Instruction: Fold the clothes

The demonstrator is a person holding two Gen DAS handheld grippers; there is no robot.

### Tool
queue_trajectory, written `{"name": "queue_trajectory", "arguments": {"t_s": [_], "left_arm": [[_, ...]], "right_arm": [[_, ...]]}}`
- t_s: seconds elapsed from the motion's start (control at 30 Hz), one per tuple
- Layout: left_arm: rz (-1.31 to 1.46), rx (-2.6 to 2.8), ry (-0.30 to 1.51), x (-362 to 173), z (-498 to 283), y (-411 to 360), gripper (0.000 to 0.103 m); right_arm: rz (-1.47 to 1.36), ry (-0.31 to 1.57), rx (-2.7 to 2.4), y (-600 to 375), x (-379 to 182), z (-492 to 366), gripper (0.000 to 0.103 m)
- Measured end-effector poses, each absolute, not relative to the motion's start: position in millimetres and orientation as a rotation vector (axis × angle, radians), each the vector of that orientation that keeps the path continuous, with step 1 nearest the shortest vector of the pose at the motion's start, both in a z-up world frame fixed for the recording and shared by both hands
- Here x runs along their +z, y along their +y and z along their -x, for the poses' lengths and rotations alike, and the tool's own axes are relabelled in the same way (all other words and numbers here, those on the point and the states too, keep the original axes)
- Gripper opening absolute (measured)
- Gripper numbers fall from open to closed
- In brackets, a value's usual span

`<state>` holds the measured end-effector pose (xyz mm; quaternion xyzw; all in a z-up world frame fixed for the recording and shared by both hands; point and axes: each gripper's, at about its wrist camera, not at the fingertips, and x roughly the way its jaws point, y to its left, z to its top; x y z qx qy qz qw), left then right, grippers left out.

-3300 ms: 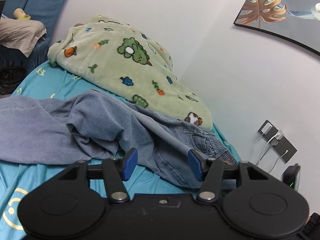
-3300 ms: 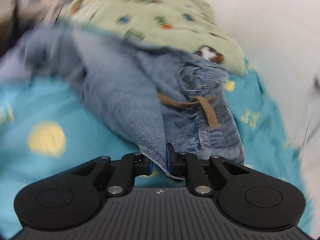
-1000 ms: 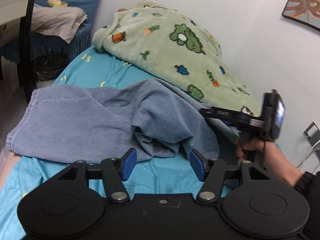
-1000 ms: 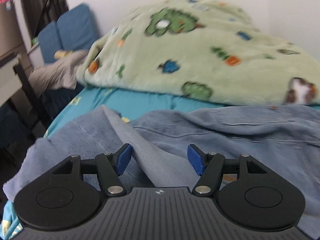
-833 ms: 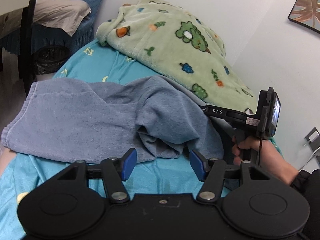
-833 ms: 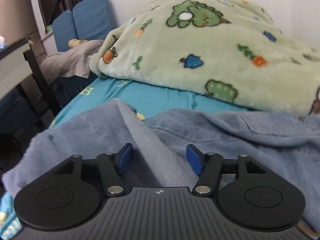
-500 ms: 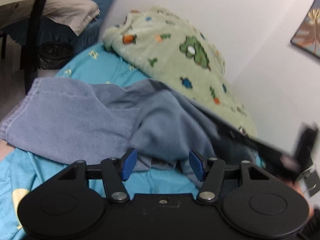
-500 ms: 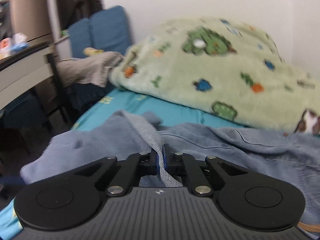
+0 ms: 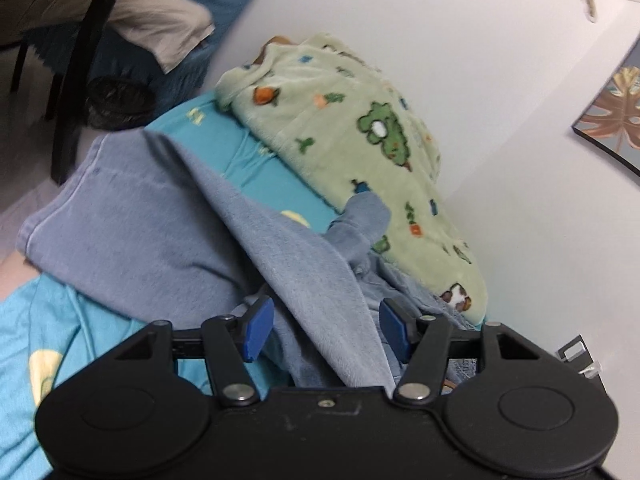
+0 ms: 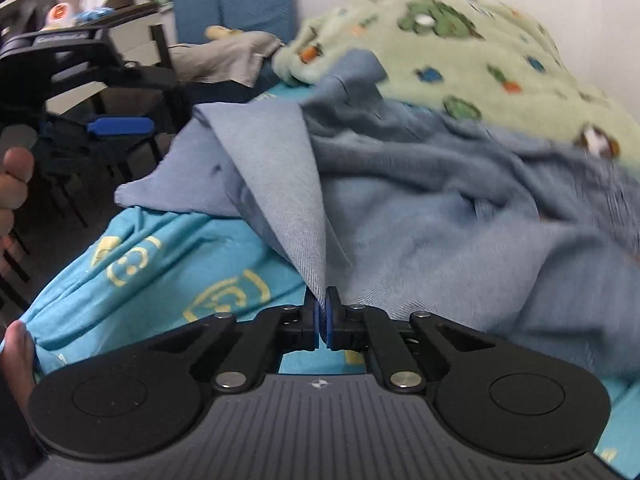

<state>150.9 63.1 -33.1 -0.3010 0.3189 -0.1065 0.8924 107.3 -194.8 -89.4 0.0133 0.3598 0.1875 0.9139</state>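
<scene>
Since a second ago the right hand-held gripper point(image 10: 323, 314) went from jaws apart over the jeans point(image 10: 420, 216) to clamped on a fold of them, and it pulled that fold up and back into a taut ridge. The blue pads were pressed together with the denim edge pinched between them. The cloth rose from the pads as a tight triangle toward the far side of the bed point(image 10: 160, 280).

The left hand-held gripper point(image 9: 326, 330) was roughly half open. The stretched fold of the jeans point(image 9: 140, 232) ran between its blue fingers point(image 9: 256, 328), but the pads did not press on it, so it had hold of nothing. In the right wrist view this gripper showed at the far left edge, with one blue finger sideways and part of the person's hand point(image 10: 14, 184) below it.

The jeans lay across the middle of the bed on the teal sheet, with one leg end hanging toward the bed's left edge and the bulk bunched toward the wall side. A corner of the denim lay flipped up against the green blanket point(image 9: 360, 140). That blanket sat heaped along the wall edge of the bed, touching the jeans.

A framed picture point(image 9: 612, 120) hung on the wall at right. A blue chair with grey cloth point(image 10: 228, 56) stood beyond the bed's far end. The right wrist view was motion-blurred on its right side.
</scene>
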Motion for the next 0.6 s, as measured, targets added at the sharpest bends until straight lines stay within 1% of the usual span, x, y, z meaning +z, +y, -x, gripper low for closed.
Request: {"name": "queue_trajectory", "arguments": {"t_s": [0.3, 0.43, 0.6], "left_arm": [[0.744, -0.136, 0.703, -52, -164, 84, 0.056], [0.804, -0.084, 0.731, -66, -192, 92, 0.056], [0.895, 0.043, 0.722, -91, -230, 118, 0.056]], "right_arm": [[-0.038, 0.88, 0.3, -199, -121, -109, 0.002], [-0.138, 0.9, 0.293, -212, -127, -113, 0.001], [-0.218, 0.907, 0.315, -222, -135, -119, 0.001]]}}
